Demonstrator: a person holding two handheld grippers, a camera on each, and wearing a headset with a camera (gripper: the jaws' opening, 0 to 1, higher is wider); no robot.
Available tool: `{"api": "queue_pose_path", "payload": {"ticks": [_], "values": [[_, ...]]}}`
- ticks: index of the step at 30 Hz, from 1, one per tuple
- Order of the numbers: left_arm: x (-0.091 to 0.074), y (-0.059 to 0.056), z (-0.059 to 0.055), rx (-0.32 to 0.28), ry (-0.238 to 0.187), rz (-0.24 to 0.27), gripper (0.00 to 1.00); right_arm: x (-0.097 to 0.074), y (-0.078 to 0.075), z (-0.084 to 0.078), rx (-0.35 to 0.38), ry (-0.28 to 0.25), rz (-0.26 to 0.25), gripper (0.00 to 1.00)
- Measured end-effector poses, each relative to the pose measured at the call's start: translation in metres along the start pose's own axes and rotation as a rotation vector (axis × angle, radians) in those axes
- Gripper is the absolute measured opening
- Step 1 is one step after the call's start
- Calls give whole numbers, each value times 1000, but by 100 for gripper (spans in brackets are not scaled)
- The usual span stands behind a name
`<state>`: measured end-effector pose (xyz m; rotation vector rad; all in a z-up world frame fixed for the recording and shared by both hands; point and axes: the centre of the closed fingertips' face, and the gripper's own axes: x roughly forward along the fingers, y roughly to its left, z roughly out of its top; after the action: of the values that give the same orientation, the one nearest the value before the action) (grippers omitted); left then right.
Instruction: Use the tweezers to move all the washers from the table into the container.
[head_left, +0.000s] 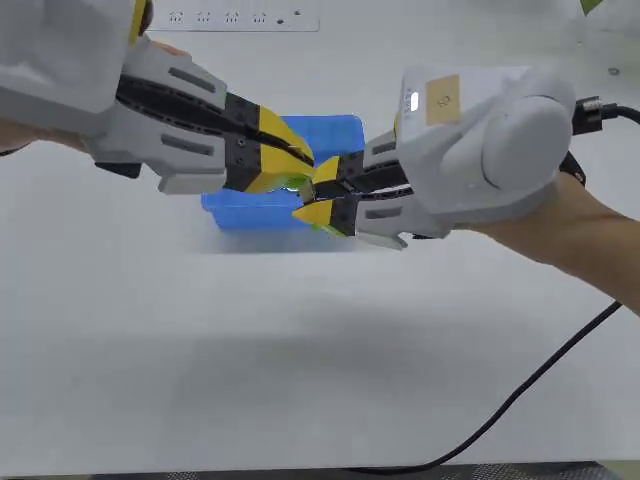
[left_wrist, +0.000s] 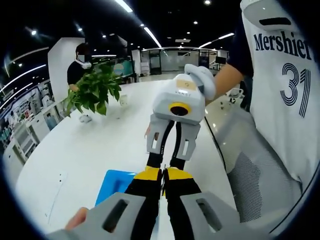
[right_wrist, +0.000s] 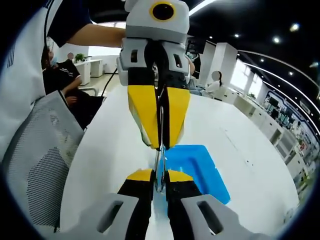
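blue container (head_left: 335, 135) half hidden behind jaws; tweezers (right_wrist: 159, 172) mostly buried between them.

A broad white table (head_left: 300, 350) ran through an open-plan office. Strip lights (left_wrist: 150, 35) crossed the dark ceiling, a leafy potted plant (left_wrist: 94, 90) stood near a white column (left_wrist: 62, 57), and a grey mesh chair (right_wrist: 42, 155) sat alongside.

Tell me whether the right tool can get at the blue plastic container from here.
Probably yes: the right tool hangs right by the blue plastic container, nothing between them. But it and the left tool both pinch the thin metal tweezers, which may hamper it.
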<state>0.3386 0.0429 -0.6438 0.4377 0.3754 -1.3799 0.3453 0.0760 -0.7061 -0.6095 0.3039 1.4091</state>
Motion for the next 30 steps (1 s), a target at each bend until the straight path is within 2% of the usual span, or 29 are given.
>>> {"api": "queue_pose_path", "payload": {"ticks": [7,9,12,15,22,30], "values": [[4,20,4,53,24,-17,6,2,-28,-3,-26,8,-35,10],[6,29,4,57,25,-16,6,4,-38,-5,-24,7,-45,10],[11,43,1,60,28,-3,6,7,-52,-9,-4,2,-69,10],[15,51,-5,48,27,10,6,16,-62,-17,-2,13,-76,10],[26,56,-28,31,57,0,6,33,-59,-35,7,52,-44,10],[37,63,-51,-10,81,-5,7,48,-57,-52,43,66,-21,10]]}}
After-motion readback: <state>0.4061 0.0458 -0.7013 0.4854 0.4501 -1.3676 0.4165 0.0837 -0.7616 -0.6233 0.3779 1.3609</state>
